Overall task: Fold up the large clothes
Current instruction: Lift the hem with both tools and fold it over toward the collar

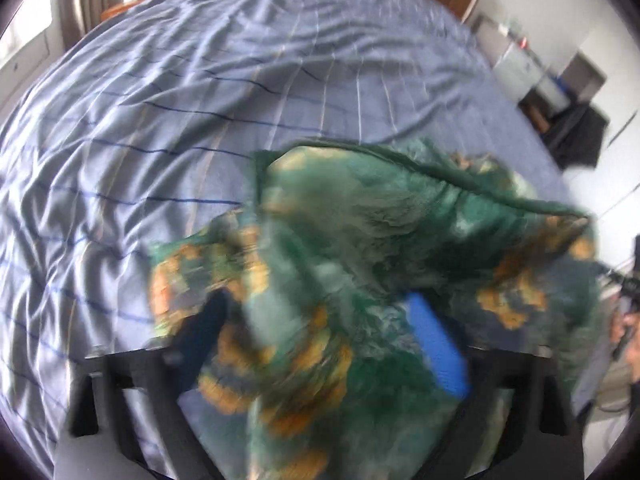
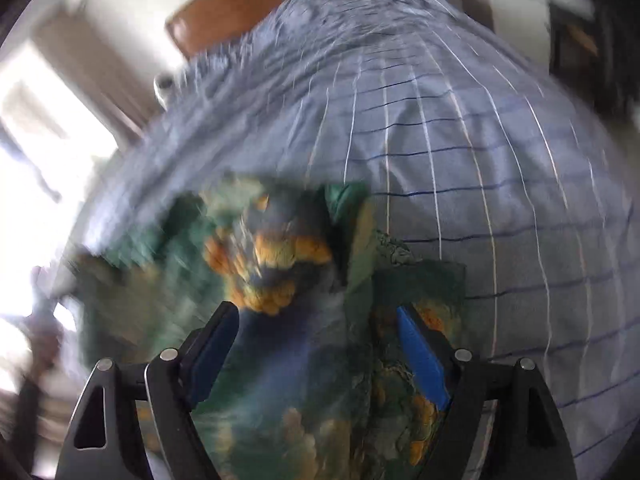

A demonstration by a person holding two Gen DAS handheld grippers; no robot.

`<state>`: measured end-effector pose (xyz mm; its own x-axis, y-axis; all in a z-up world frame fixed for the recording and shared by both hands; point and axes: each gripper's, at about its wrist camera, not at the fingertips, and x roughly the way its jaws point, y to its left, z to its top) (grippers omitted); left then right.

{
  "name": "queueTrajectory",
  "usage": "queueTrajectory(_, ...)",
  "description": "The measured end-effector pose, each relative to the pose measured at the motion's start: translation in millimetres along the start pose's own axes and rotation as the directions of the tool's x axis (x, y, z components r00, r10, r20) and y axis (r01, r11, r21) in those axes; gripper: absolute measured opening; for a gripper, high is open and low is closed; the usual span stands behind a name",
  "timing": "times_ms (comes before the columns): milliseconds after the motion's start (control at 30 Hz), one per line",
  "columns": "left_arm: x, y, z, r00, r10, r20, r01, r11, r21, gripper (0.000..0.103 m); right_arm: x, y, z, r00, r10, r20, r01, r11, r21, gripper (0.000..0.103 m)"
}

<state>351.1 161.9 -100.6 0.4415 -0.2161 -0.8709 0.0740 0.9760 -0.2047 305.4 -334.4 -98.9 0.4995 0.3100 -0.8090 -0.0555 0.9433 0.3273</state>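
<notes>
Both grippers, left point(image 1: 320, 336) and right point(image 2: 318, 344), stand with jaws apart, cloth loose between them, nothing pinched. We see the green patterned garment point(image 1: 400, 216) bunched on the striped bedsheet point(image 1: 160, 120); we judge folding barely begun, no neat fold showing.

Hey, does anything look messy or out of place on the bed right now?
The green plush garment with orange patches lies bunched and rumpled on the blue striped bedsheet, not flat or folded. It also drapes between the open left gripper and right gripper. The sheet itself is wrinkled. Nothing looks damaged.
</notes>
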Motion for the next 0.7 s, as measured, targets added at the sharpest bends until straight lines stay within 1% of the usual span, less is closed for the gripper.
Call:
queueTrajectory(33,4.9,-5.1,-1.5,0.999,0.029,-0.019,-0.029,1.000,0.001,0.028,7.4,8.1,-0.1,1.000,-0.027,0.010,0.027,0.999,-0.021,0.082)
queueTrajectory(67,7.1,-7.9,-1.6,0.997,0.077,-0.022,-0.077,0.997,-0.001,0.015,15.1,15.1,0.4,0.999,-0.047,0.020,0.047,0.999,-0.024,0.081)
queueTrajectory(100,4.6,-9.8,-2.3,0.996,0.091,-0.011,-0.091,0.996,-0.002,0.013,17.6,16.5,0.0,0.999,-0.048,0.025,0.048,0.999,-0.018,0.079)
queueTrajectory(133,-0.2,-10.2,-2.7,0.995,0.097,0.004,-0.097,0.995,0.003,0.010,19.5,20.9,0.6,0.998,-0.060,0.033,0.061,0.998,-0.022,0.054)
queueTrajectory(167,-13.4,-10.8,-3.9,0.992,0.122,0.041,-0.123,0.992,0.012,0.009,18.3,26.6,1.6,0.992,-0.114,0.047,0.116,0.992,-0.044,0.016)
queueTrajectory(200,-25.4,-10.5,-2.5,0.988,0.134,0.074,-0.135,0.991,0.008,0.009,14.0,30.1,1.3,0.989,-0.140,0.058,0.143,0.988,-0.055,0.015)
queueTrajectory(233,-34.3,-9.6,-0.5,0.985,0.139,0.098,-0.140,0.990,0.002,0.009,3.0,33.4,2.6,0.983,-0.160,0.095,0.166,0.984,-0.058,0.014)
queueTrajectory(267,-49.6,-8.2,2.9,0.979,0.148,0.144,-0.148,0.989,-0.007,0.009,-10.6,35.9,5.6,0.976,-0.168,0.139,0.178,0.982,-0.064,0.013)
queueTrajectory(300,-63.2,-9.1,7.5,0.971,0.142,0.192,-0.143,0.990,-0.007,0.009,-23.6,34.4,7.8,0.969,-0.178,0.170,0.192,0.979,-0.070,0.013)
queueTrajectory(333,-68.6,-10.3,11.3,0.965,0.139,0.223,-0.142,0.990,-0.003,0.009,-36.4,37.2,14.9,0.956,-0.191,0.223,0.212,0.974,-0.077,0.013)
queueTrajectory(367,-78.2,-17.3,16.0,0.944,0.167,0.285,-0.177,0.984,0.006,0.009,-44.9,40.9,23.6,0.944,-0.191,0.270,0.221,0.971,-0.087,0.013)
queueTrajectory(400,-81.2,-22.9,19.6,0.925,0.192,0.327,-0.206,0.978,0.010,0.008,-50.3,44.0,28.6,0.933,-0.201,0.298,0.237,0.967,-0.092,0.013)
queueTrajectory(433,-80.6,-26.1,22.0,0.908,0.212,0.361,-0.230,0.973,0.007,0.008,-56.0,50.5,34.8,0.914,-0.217,0.344,0.265,0.959,-0.099,0.013)
queueTrajectory(467,-74.9,-27.2,24.7,0.897,0.230,0.376,-0.249,0.968,0.002,0.009,-57.5,53.3,38.9,0.902,-0.225,0.368,0.278,0.955,-0.100,0.013)
queueTrajectory(500,-62.4,-25.0,26.3,0.891,0.252,0.377,-0.269,0.963,-0.007,0.009,-54.3,55.9,44.4,0.894,-0.236,0.381,0.292,0.952,-0.095,0.013)
queueTrajectory(533,-44.7,-20.9,26.9,0.896,0.266,0.356,-0.276,0.961,-0.022,0.009,-45.8,55.4,48.9,0.892,-0.249,0.379,0.303,0.949,-0.091,0.013)
queueTrajectory(600,-8.6,-6.5,20.1,0.914,0.282,0.290,-0.280,0.959,-0.051,0.009,-21.2,48.7,50.5,0.897,-0.281,0.340,0.328,0.941,-0.088,0.013)
queueTrajectory(633,4.4,-3.5,15.5,0.918,0.290,0.270,-0.286,0.957,-0.054,0.010,-1.4,42.3,48.0,0.906,-0.299,0.300,0.337,0.938,-0.084,0.013)
queueTrajectory(667,24.4,3.8,3.4,0.920,0.302,0.252,-0.299,0.953,-0.052,0.011,14.0,38.3,43.2,0.912,-0.311,0.268,0.344,0.935,-0.085,0.013)
queueTrajectory(700,32.8,6.3,-0.8,0.919,0.303,0.250,-0.300,0.953,-0.052,0.012,34.1,32.0,38.5,0.916,-0.326,0.232,0.354,0.931,-0.091,0.013)
